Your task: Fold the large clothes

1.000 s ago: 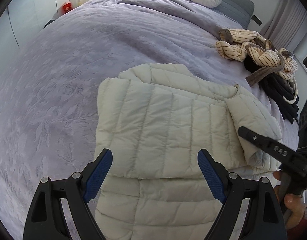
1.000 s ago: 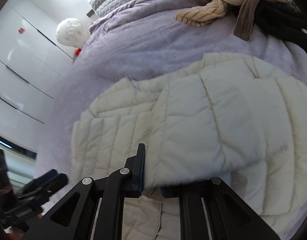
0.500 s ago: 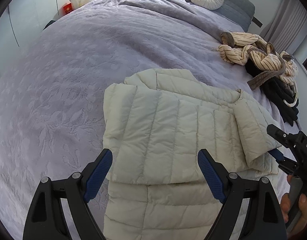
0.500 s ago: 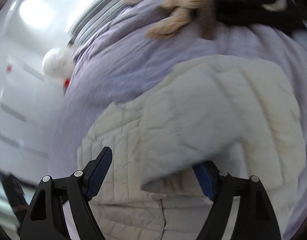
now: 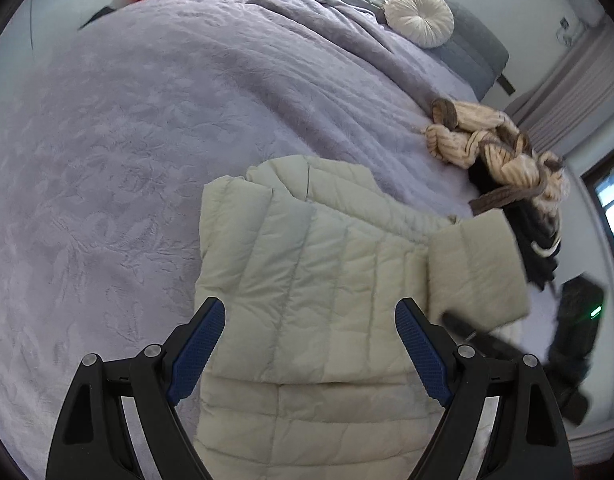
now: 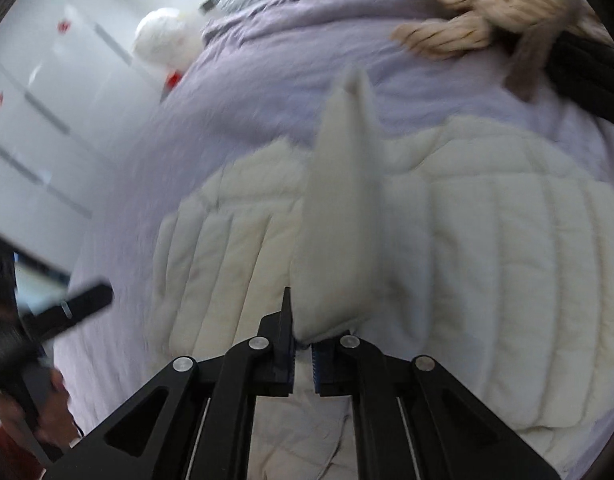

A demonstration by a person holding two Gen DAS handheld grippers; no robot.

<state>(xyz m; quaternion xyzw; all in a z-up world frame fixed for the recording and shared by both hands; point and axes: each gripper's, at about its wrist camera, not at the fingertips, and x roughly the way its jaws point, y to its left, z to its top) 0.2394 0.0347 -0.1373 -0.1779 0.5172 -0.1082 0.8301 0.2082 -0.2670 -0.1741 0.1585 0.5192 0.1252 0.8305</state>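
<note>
A cream quilted puffer jacket point(image 5: 307, 280) lies partly folded on the lilac bedspread point(image 5: 147, 140). My left gripper point(image 5: 311, 344) hovers open above its near half, blue pads wide apart, nothing between them. My right gripper point(image 6: 303, 344) is shut on the edge of a sleeve flap point(image 6: 339, 200), which stands up on edge above the jacket point(image 6: 507, 260). In the left wrist view that flap point(image 5: 475, 272) is lifted at the jacket's right side, with the blurred right gripper point(image 5: 467, 328) under it. The left gripper point(image 6: 83, 300) shows blurred at the left of the right wrist view.
A striped beige sweater point(image 5: 487, 148) is tangled over black clothes point(image 5: 535, 240) at the bed's right edge. A round cream cushion point(image 5: 421, 16) rests near the headboard. White wardrobe doors point(image 6: 35, 120) stand beyond the bed. A hand point(image 6: 47, 420) holds the left gripper.
The right gripper opened, then shut again on the sleeve flap and raised it on edge. The left gripper stayed open and shifted a little over the jacket.
</note>
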